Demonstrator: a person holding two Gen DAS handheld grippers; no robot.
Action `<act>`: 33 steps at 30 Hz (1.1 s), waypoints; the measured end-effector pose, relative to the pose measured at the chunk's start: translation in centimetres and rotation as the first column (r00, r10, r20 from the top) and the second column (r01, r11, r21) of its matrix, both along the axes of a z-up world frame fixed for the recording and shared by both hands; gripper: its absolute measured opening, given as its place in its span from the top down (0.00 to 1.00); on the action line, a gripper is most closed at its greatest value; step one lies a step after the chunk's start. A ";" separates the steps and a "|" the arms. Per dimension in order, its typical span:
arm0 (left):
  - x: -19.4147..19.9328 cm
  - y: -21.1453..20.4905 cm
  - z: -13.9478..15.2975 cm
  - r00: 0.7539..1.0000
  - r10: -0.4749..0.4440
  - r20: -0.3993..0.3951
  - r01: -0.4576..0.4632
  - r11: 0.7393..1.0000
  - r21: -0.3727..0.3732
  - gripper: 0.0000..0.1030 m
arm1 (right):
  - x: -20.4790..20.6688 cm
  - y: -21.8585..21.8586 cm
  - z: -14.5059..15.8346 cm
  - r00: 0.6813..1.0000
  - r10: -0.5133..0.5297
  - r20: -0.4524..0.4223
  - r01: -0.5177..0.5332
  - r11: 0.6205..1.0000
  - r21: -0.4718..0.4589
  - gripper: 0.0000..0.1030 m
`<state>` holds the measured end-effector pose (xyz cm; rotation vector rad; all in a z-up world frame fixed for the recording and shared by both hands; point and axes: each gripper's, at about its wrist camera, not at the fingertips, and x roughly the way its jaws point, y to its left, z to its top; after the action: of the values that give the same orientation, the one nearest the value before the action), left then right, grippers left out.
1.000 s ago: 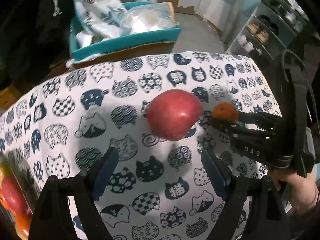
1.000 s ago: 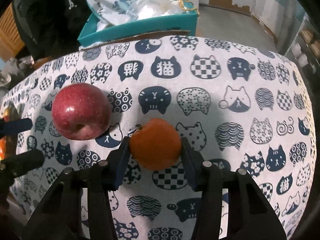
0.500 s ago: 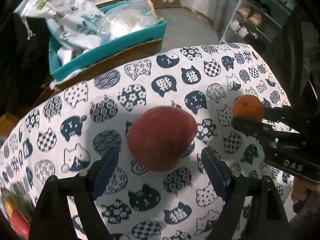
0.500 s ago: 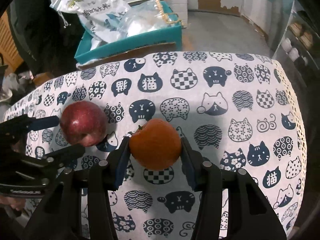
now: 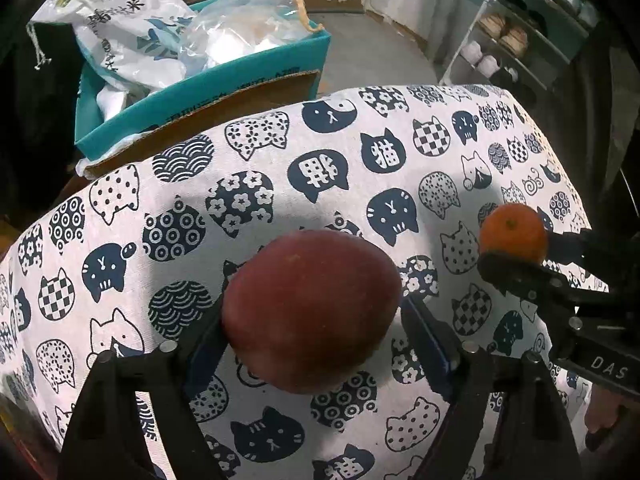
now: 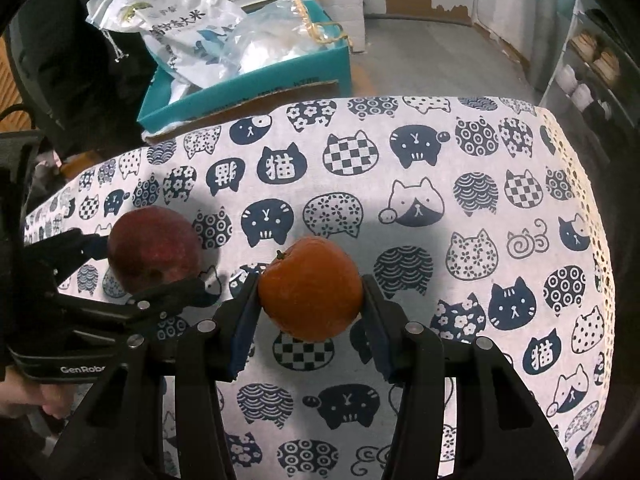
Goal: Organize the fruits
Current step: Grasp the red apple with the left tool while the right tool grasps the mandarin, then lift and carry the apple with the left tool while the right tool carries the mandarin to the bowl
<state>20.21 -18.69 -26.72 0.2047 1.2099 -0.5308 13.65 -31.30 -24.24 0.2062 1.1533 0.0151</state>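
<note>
Now, going left to right with the red apple [image 5: 310, 312] as landmark. The apple sits on the cat-print tablecloth [image 5: 360, 152] that covers the desk, near its front edge. The left hand-held gripper [image 5: 312, 344] has its two blue-padded fingers on either side of the apple's widest part; the left pad touches the skin, while a thin gap may remain at the right pad, so I cannot tell whether the grip is fully closed. The apple looks dense, firm and smooth-skinned, so it is probably fairly heavy and a little slippery; a hold across its broad middle seems safest, with moderate pressure to avoid bruising. From the right wrist view its dimpled end faces toward the camera and downward, so its core axis seems tilted rather than upright.

To the right of the apple, close but not touching it, is the orange [image 6: 310, 288]. The right hand-held gripper [image 6: 308, 312] is closed narrowly on it, with pads pressing both sides at its middle. The orange seems lighter, with softer, grippier peel. Its small stem points up and slightly left, so its axis is near upright.

Behind the apple, beyond the desk's far edge, a teal box [image 5: 200, 84] holds plastic bags.
</note>
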 end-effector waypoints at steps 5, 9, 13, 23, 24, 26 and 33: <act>-0.1 0.6 0.0 1.000 -0.002 0.002 0.002 1.000 -0.019 0.24 | 0.1 0.4 0.0 1.000 0.008 0.003 -0.008 1.000 -0.001 0.53; -0.6 0.8 0.1 1.000 -0.001 0.016 0.001 1.000 -0.016 0.24 | 0.0 0.7 0.4 1.000 0.015 0.011 -0.015 1.000 -0.008 0.53; -1.4 1.1 0.2 1.000 0.002 0.023 -0.002 1.000 -0.014 0.25 | -0.2 1.0 1.0 0.999 0.025 0.025 -0.024 1.000 -0.013 0.53; -2.9 3.1 3.1 0.996 0.062 0.062 -0.059 0.997 -0.055 0.25 | -0.9 2.3 3.2 0.996 0.054 0.071 -0.052 0.998 -0.022 0.53; -3.1 3.2 3.5 0.996 0.063 0.069 -0.059 0.997 -0.054 0.25 | -1.0 2.4 3.6 0.995 0.057 0.078 -0.056 0.998 -0.025 0.53; -3.6 3.4 4.4 0.994 0.064 0.087 -0.059 0.997 -0.057 0.25 | -1.3 2.8 4.2 0.994 0.066 0.092 -0.063 0.998 -0.030 0.53; -5.3 4.5 7.6 0.987 0.078 0.139 -0.069 0.995 -0.065 0.25 | -2.3 3.8 7.1 0.986 0.088 0.145 -0.084 0.996 -0.035 0.53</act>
<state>14.95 -14.20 -19.13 0.1434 1.0583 -0.4795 11.37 -27.50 -17.17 0.1274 1.0147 0.0882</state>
